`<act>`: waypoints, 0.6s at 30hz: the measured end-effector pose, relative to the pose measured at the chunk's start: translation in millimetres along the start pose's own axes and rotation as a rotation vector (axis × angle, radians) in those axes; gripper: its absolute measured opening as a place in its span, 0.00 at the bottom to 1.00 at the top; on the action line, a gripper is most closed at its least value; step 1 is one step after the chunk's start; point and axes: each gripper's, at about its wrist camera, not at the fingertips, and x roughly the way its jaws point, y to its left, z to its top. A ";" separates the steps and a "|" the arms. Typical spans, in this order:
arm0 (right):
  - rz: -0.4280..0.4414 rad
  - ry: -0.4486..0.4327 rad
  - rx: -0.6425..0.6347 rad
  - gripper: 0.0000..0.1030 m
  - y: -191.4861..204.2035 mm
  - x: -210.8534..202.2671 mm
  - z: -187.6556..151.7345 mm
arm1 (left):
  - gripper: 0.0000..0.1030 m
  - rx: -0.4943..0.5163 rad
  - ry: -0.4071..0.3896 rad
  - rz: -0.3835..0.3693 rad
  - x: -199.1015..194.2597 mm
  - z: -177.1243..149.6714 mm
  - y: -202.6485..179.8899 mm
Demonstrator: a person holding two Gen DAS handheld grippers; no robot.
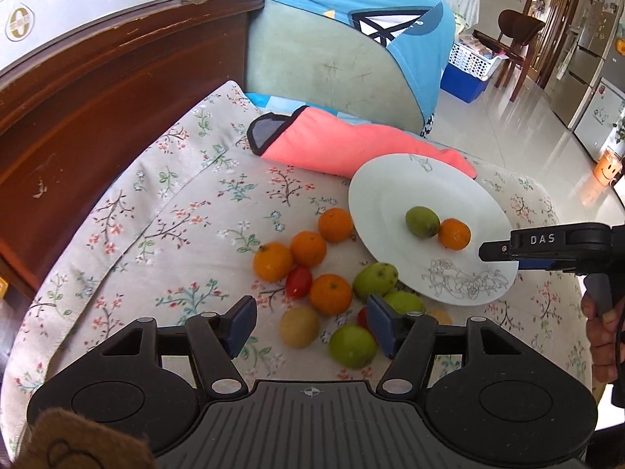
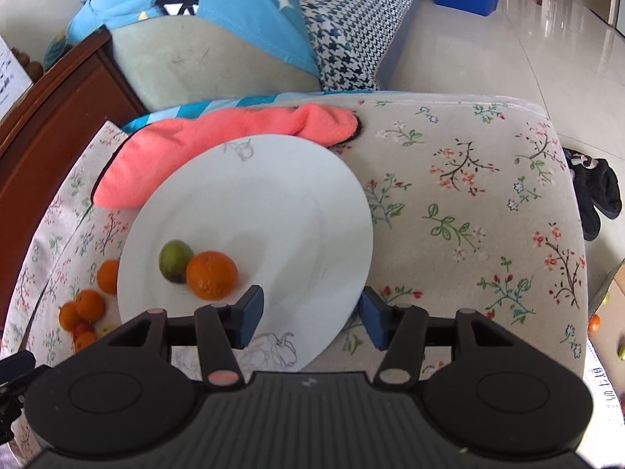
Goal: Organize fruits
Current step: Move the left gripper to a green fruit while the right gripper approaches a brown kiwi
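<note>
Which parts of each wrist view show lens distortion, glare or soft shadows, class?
Left wrist view: the fisheye bends the wooden furniture edge into a curve, and daylight glares off the tiled floor. Right wrist view: the white plate looks stretched into an oval, the orange casts only a faint shadow on it, and the frame corners go dark.
</note>
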 end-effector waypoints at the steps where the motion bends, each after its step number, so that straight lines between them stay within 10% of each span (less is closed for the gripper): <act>1: 0.005 0.002 0.015 0.54 -0.7 -2.5 -1.9 | 0.60 0.006 -0.004 0.002 -1.7 -1.4 1.1; 18: 0.196 0.026 -0.128 0.50 54.5 -30.3 -59.8 | 0.63 0.021 0.031 -0.013 2.4 -21.5 4.0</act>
